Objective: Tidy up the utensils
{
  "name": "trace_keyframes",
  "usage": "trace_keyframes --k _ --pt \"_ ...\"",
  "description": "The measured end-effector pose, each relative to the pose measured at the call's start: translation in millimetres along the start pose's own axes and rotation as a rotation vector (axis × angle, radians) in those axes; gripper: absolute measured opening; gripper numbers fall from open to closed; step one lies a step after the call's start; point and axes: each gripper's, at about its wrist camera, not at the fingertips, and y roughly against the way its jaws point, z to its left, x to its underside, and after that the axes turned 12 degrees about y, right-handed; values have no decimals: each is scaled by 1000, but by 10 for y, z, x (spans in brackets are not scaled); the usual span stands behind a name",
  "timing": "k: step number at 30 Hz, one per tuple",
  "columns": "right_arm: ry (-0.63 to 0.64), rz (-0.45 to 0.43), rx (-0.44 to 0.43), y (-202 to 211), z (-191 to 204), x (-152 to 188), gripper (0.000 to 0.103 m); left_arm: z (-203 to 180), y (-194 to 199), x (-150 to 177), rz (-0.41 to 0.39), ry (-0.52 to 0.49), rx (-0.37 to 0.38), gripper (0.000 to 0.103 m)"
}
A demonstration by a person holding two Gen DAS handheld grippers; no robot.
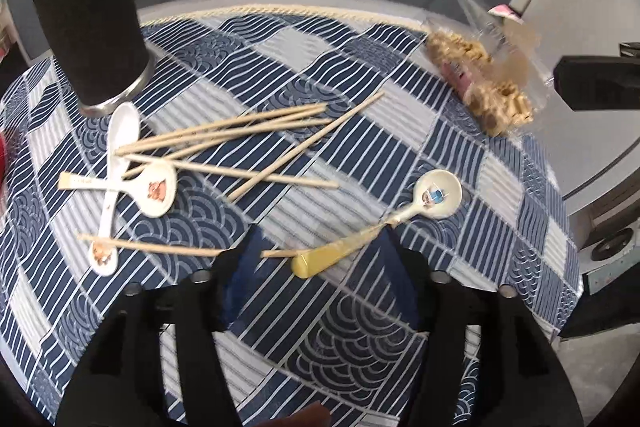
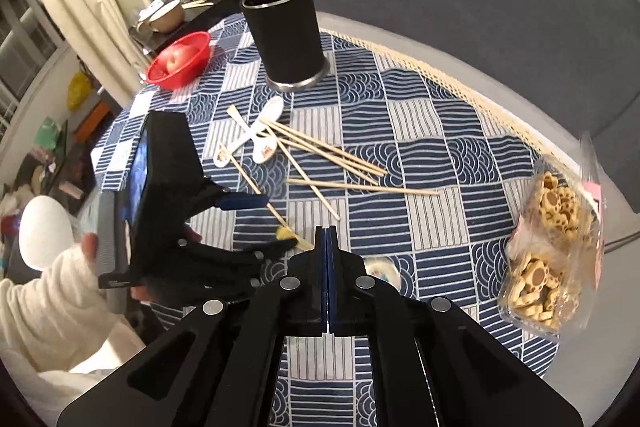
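My left gripper (image 1: 320, 247) has its jaws spread wide over the yellow-handled spoon (image 1: 404, 217), whose handle lies between them on the patterned tablecloth (image 1: 360, 339). My right gripper (image 2: 326, 239) is pressed together, holding nothing. Chopsticks (image 1: 240, 135) and 2 white spoons (image 1: 132, 171) lie scattered near the upright black holder (image 2: 286, 35).

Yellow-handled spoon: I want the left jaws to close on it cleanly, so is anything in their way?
Partly. The left gripper is open around the yellow-handled spoon, but a chopstick lies across the gap with its tip at the handle, so it may get pinched too. The black cup stands farther back, upright.
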Motion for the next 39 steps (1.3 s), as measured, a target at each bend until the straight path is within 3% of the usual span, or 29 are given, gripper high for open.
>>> trace_keyframes --k 2,5,8,20,22,24,27,36,39 --pt "14 1 22 1 -16 -10 1 -4 -16 -7 -6 -21 -3 77" --pt "2 17 19 -76 -88 91 3 -1 -77 22 11 -47 -44 78" --pt "-33 43 24 -194 -197 261 5 23 -103 57 28 -56 -70 87" --pt "-207 165 63 -809 -722 862 5 -42 -269 133 99 -126 -133 94" --pt "-233 174 55 -874 -786 921 12 -72 -329 88 120 -149 -133 94" --pt "-255 171 55 -912 -835 963 21 -99 -365 52 133 -165 -133 94" --pt "-276 169 42 -972 -862 992 26 -166 -442 -21 157 -206 -120 96" --pt "-339 186 10 -1223 -912 956 29 -325 -795 -186 256 -339 -92 97" --pt "-351 170 15 -1250 -906 939 30 -348 -853 -191 247 -386 -95 98"
